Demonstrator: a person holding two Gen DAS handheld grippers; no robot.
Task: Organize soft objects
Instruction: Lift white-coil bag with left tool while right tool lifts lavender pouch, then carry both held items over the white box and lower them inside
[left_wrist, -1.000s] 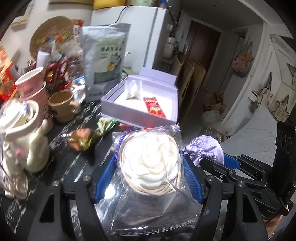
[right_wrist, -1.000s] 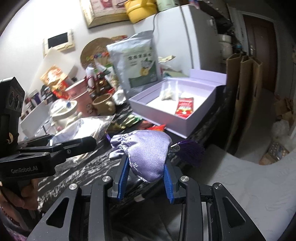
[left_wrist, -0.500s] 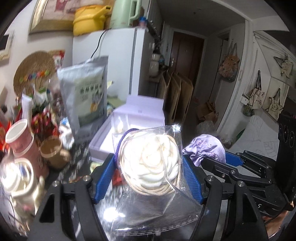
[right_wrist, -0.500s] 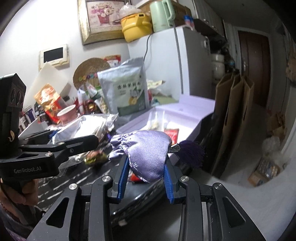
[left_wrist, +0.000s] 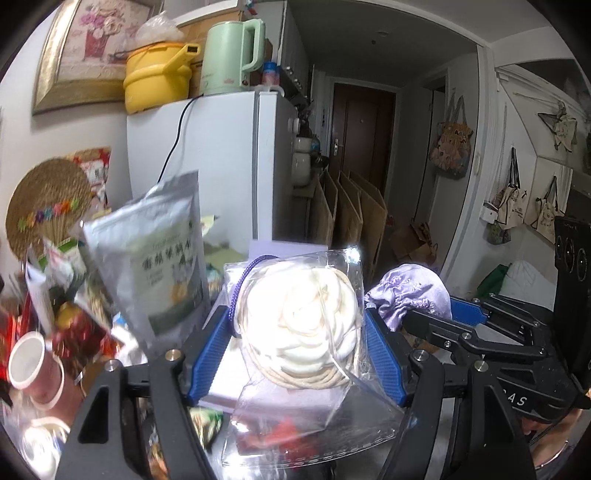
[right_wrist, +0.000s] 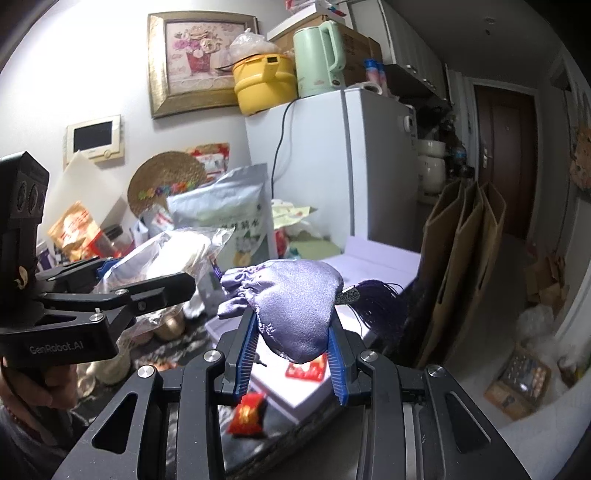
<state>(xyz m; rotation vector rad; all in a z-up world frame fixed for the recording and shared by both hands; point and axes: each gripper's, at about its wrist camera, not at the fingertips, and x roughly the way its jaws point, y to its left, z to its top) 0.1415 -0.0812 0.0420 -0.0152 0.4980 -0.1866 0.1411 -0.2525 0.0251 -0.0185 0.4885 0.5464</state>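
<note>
My left tongs (left_wrist: 297, 345) clamped on a bagged cream flower (left_wrist: 301, 325), my right tongs (right_wrist: 291, 349) clamped on a lilac pouch (right_wrist: 291, 299), both above the lilac box (right_wrist: 373, 291) on the cluttered worktop (right_wrist: 184, 347)

Left tongs (left_wrist: 297, 341) clamped on a clear packet, right tongs (right_wrist: 293, 349) pinching a purple pouch, side by side, both raised, tilted slightly down

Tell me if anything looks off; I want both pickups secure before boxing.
Nothing damaged or spilled. The clear plastic bag with the cream coiled item sits squarely in the left claw; the lilac satin drawstring pouch is pinched firmly in the right claw.
</note>
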